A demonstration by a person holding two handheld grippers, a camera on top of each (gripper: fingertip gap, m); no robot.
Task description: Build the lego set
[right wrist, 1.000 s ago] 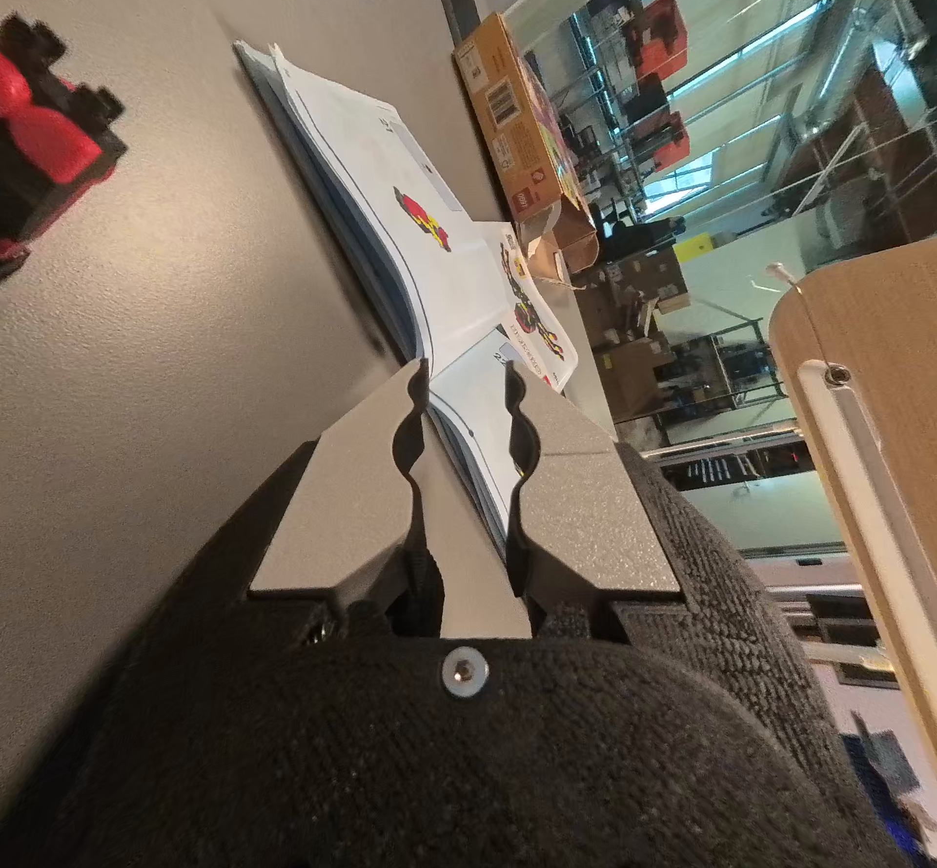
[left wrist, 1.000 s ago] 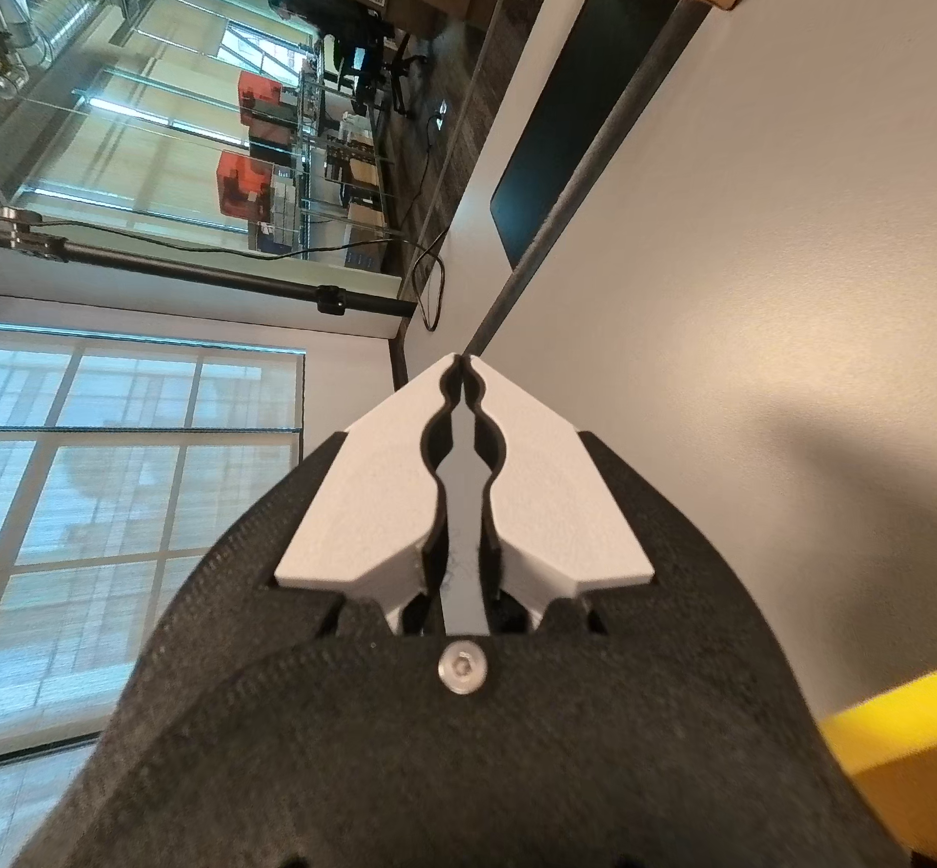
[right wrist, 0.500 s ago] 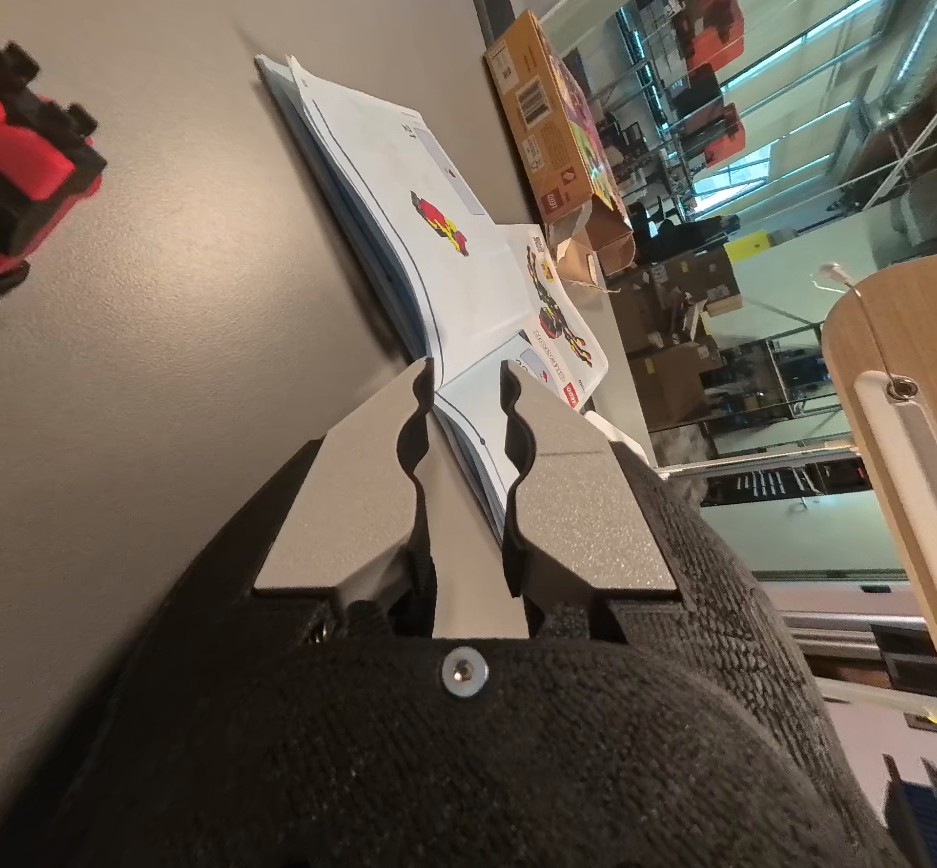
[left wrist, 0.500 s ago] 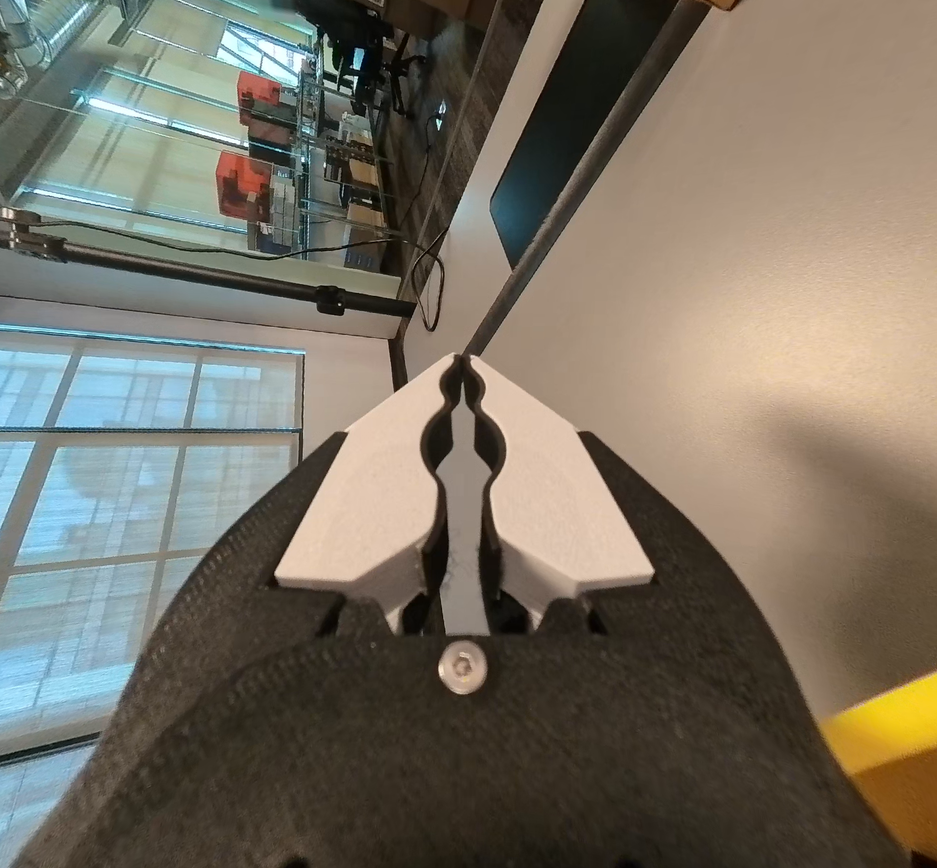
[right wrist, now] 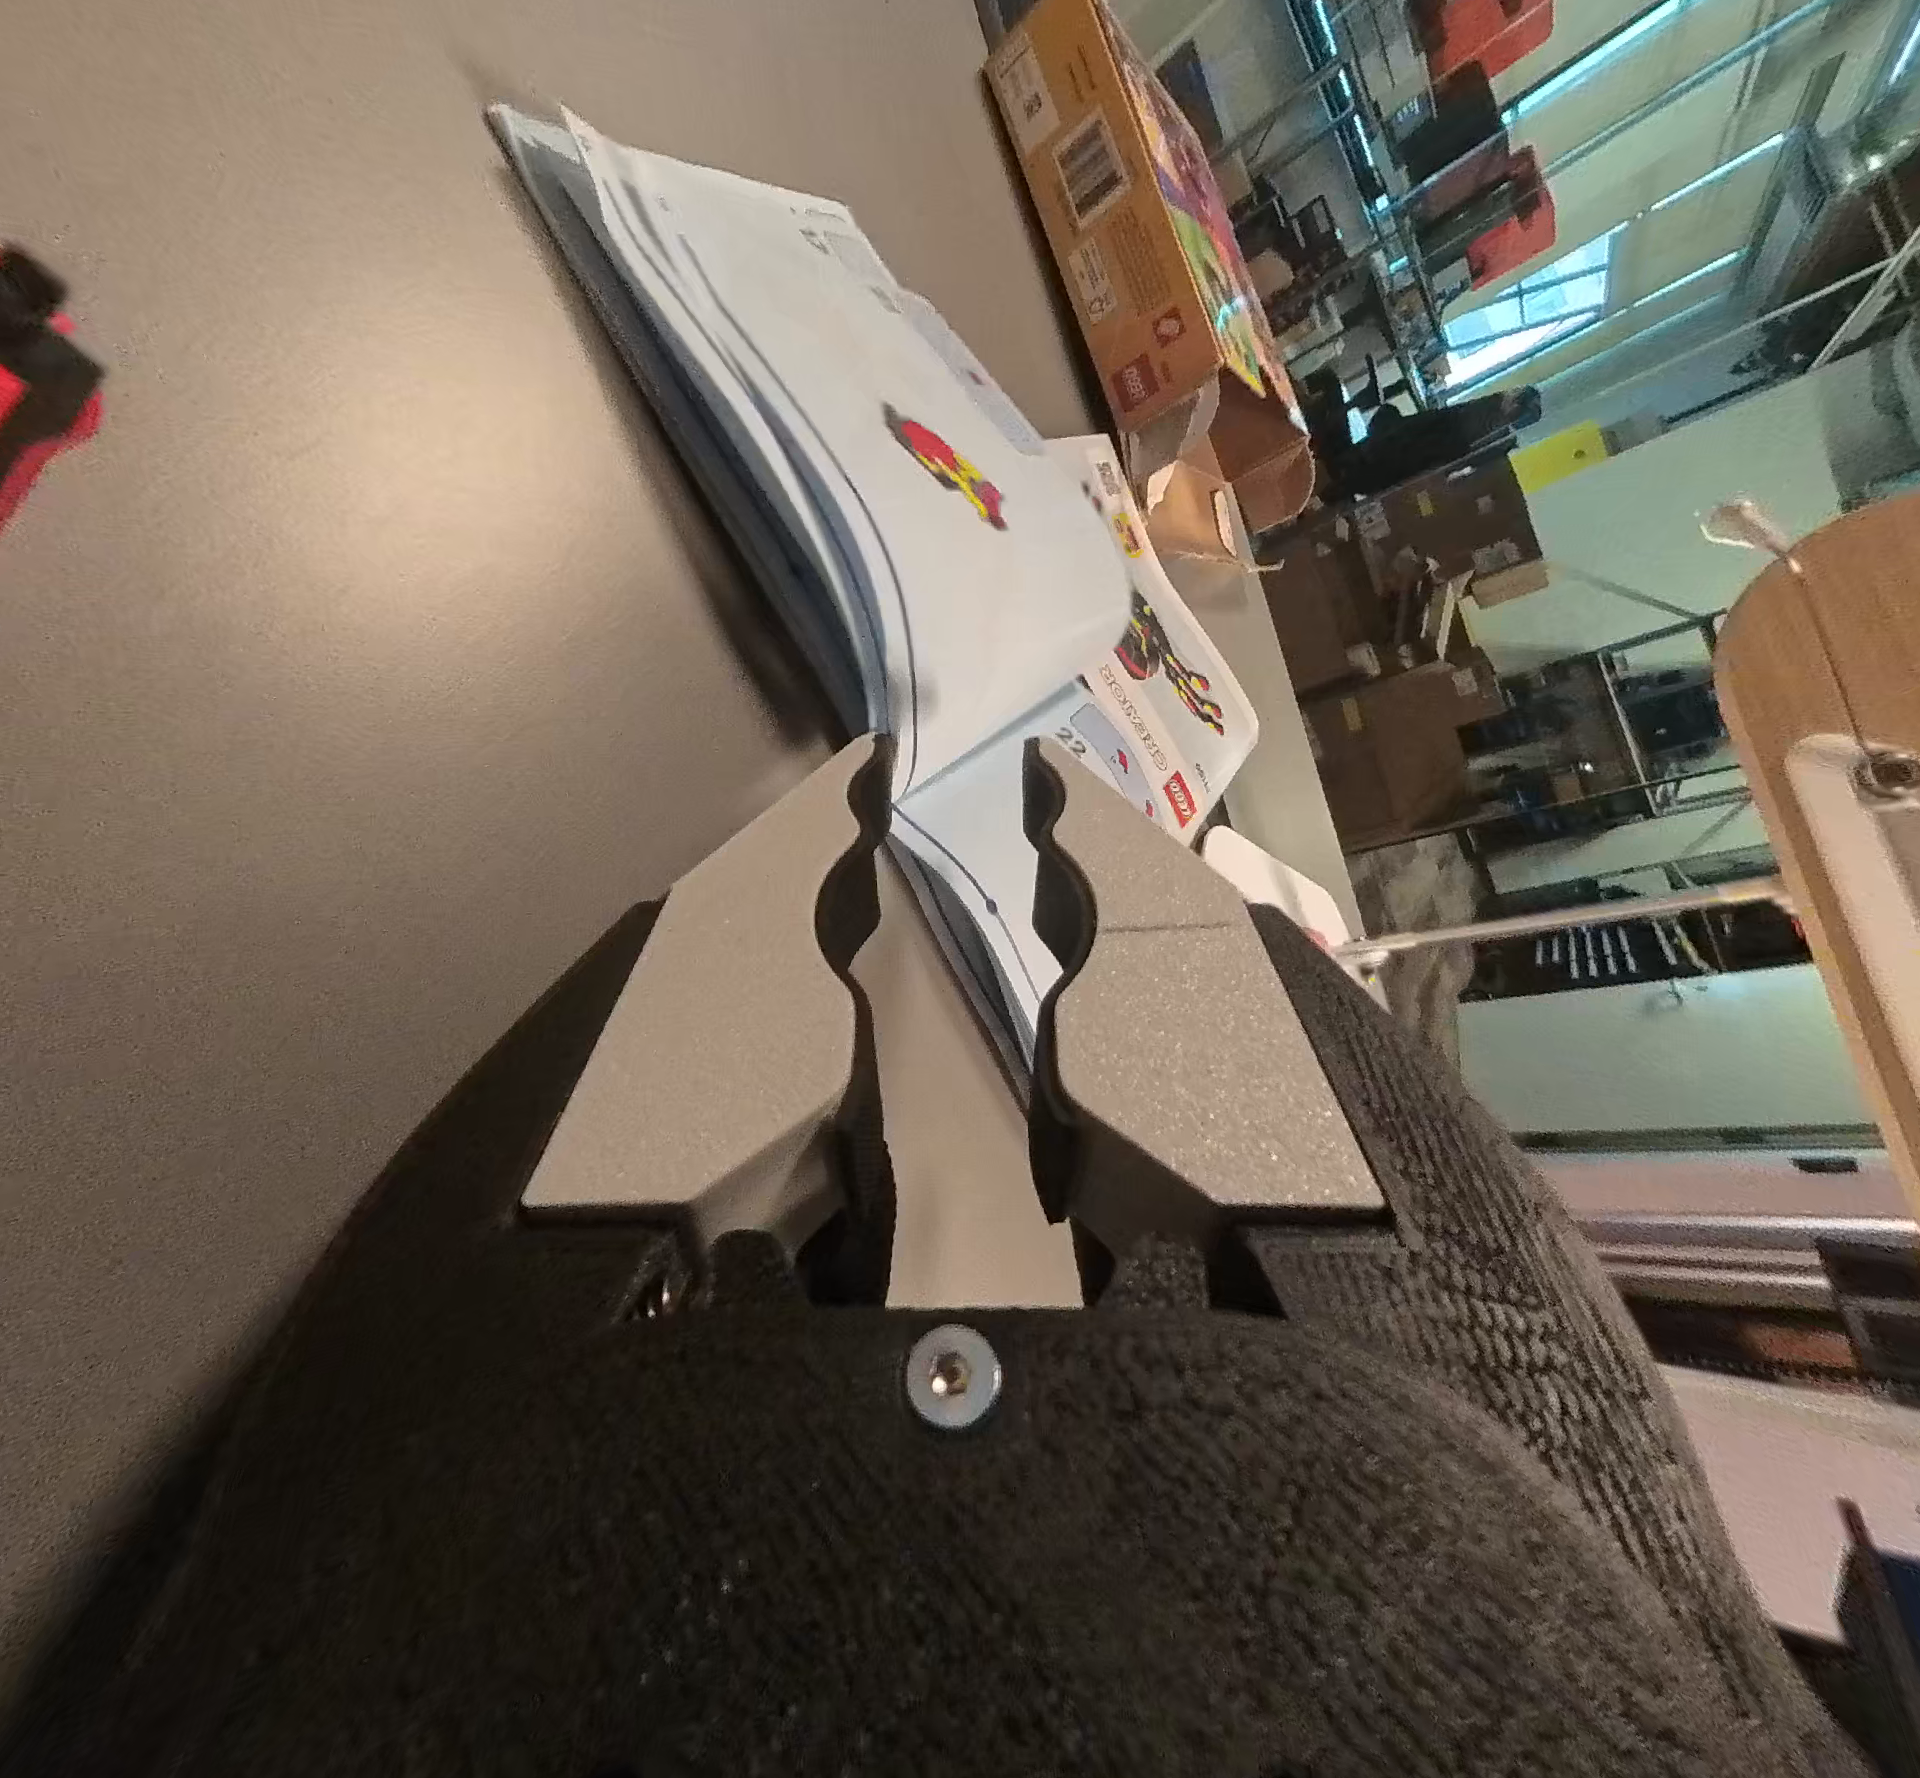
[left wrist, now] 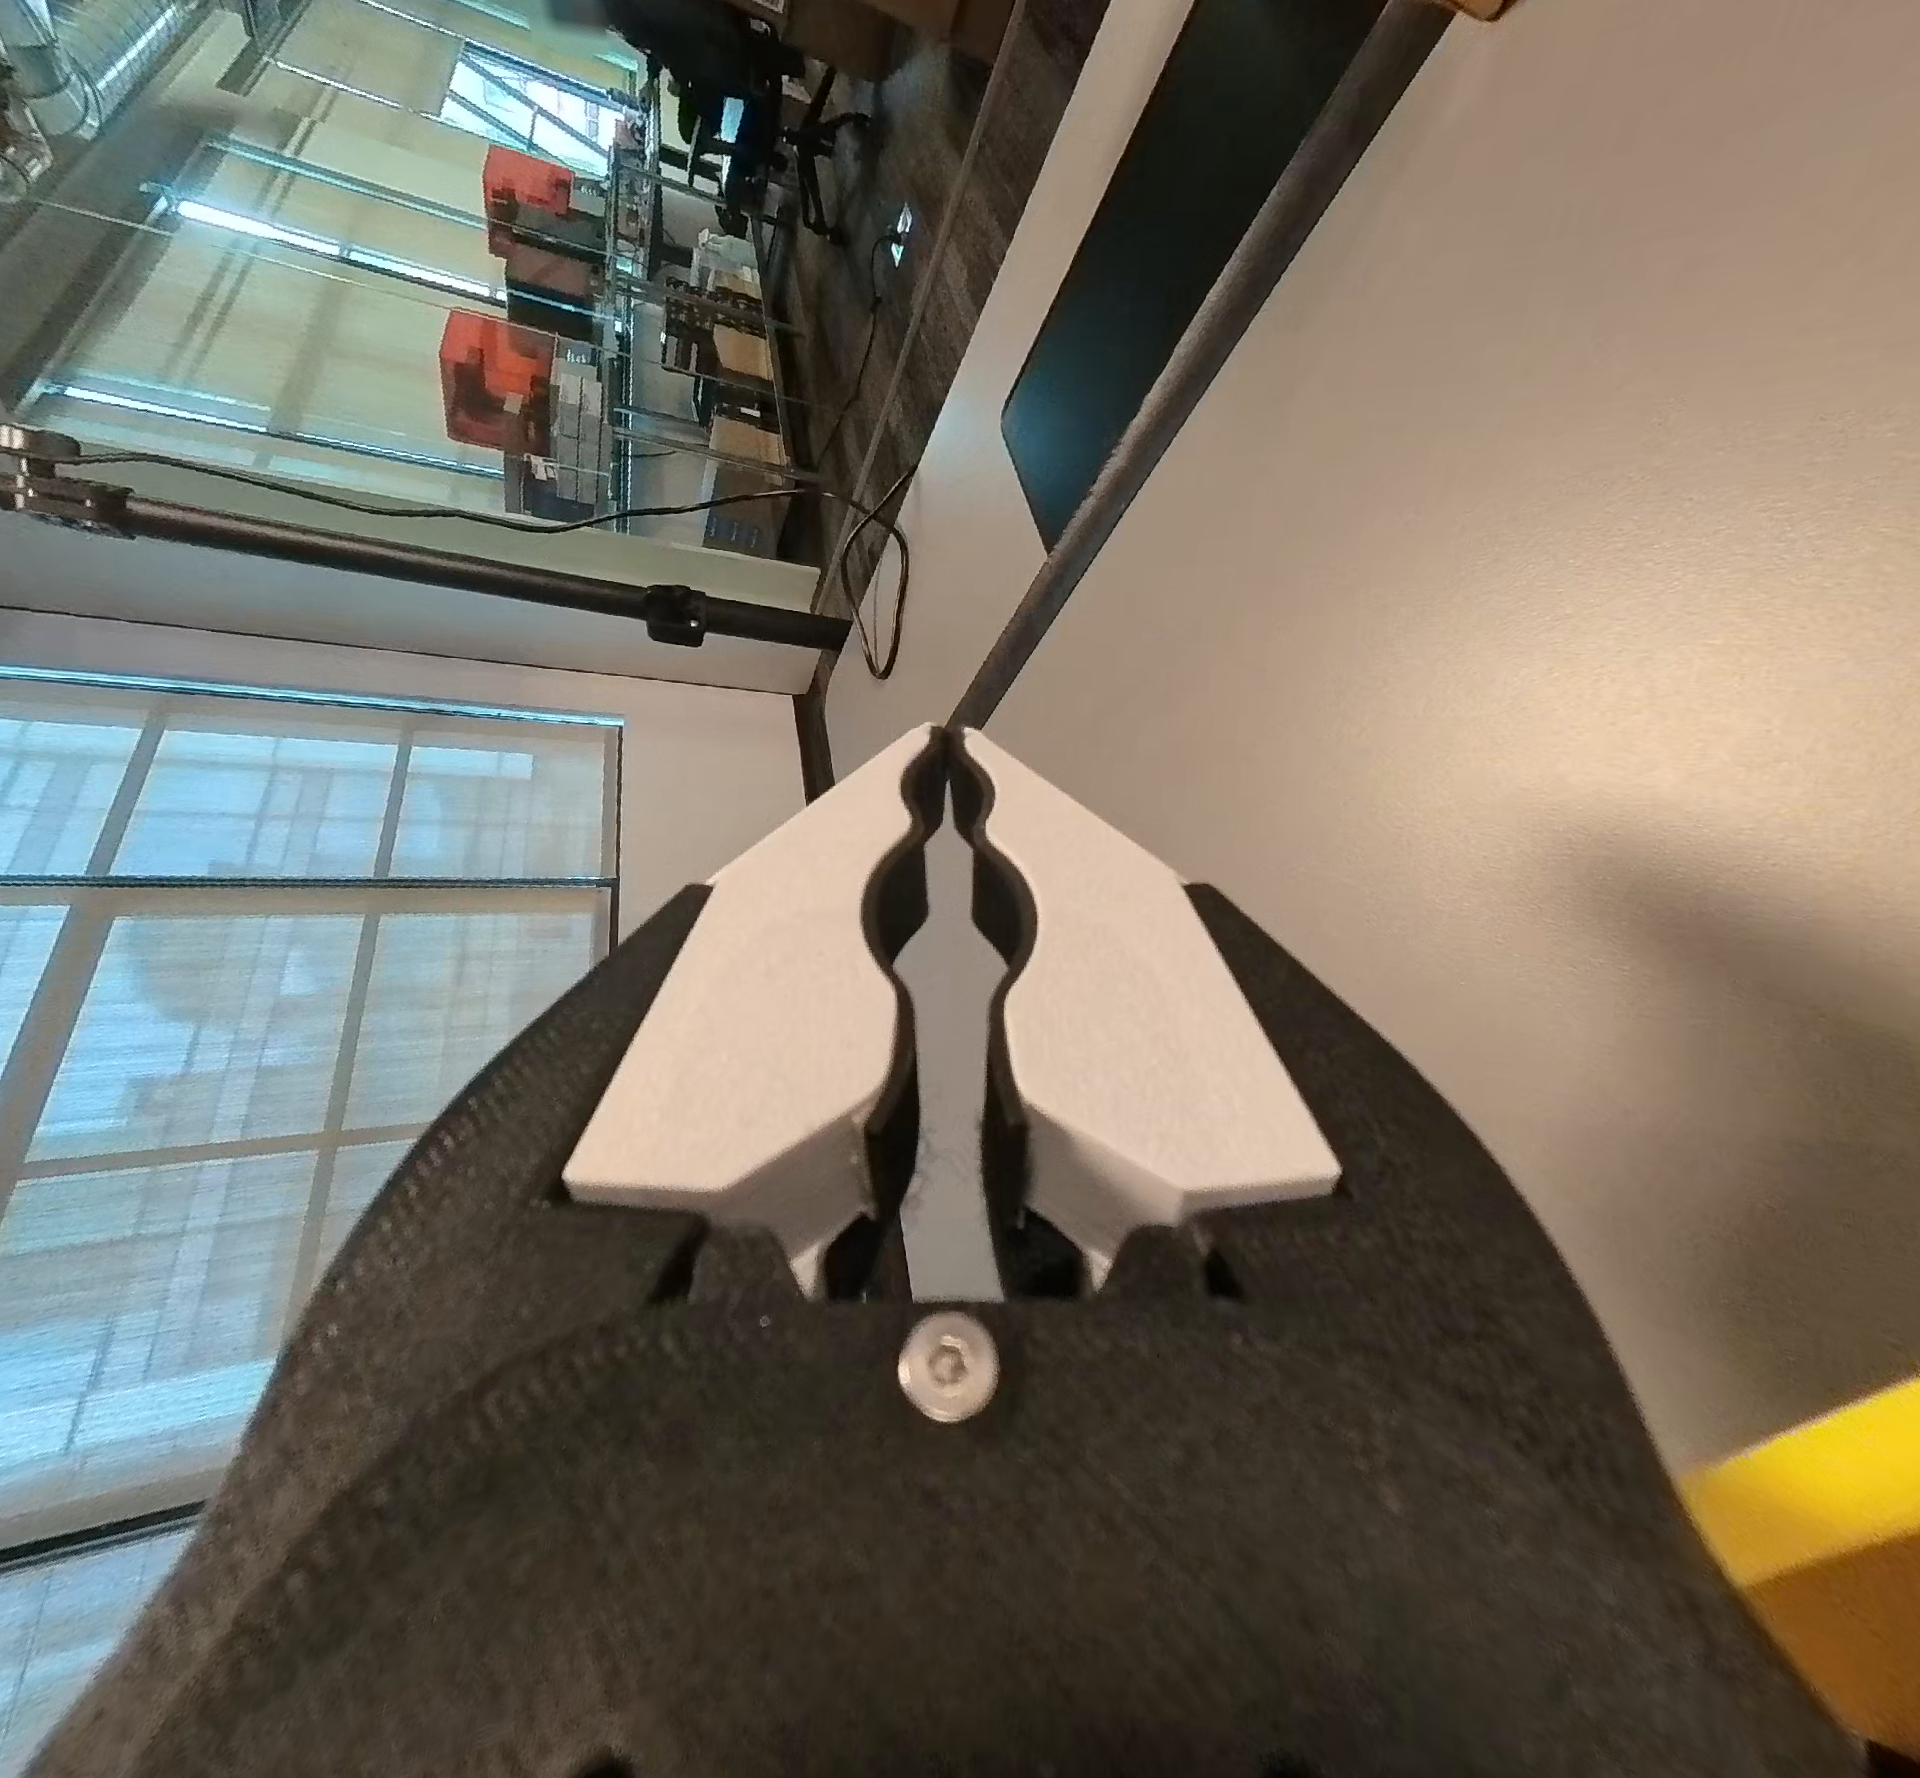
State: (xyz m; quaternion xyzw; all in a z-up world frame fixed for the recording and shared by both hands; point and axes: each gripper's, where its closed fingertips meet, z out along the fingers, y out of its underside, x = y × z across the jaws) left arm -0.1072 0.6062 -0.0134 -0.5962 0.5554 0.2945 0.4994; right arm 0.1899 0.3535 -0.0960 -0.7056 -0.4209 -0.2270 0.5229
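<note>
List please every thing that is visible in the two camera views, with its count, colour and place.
instruction booklet: one, white and pale blue, open on the table ahead of the right gripper
lego model: one, red and black, at the left edge of the right wrist view
cardboard box: one, brown with coloured print, behind the booklet
yellow object: one, lower right corner of the left wrist view
table: one, grey
left gripper: one, white fingers, tips together, empty
right gripper: one, grey fingers, apart, a page edge between the tips

Red/black lego build on table, booklet open nearby.
</note>
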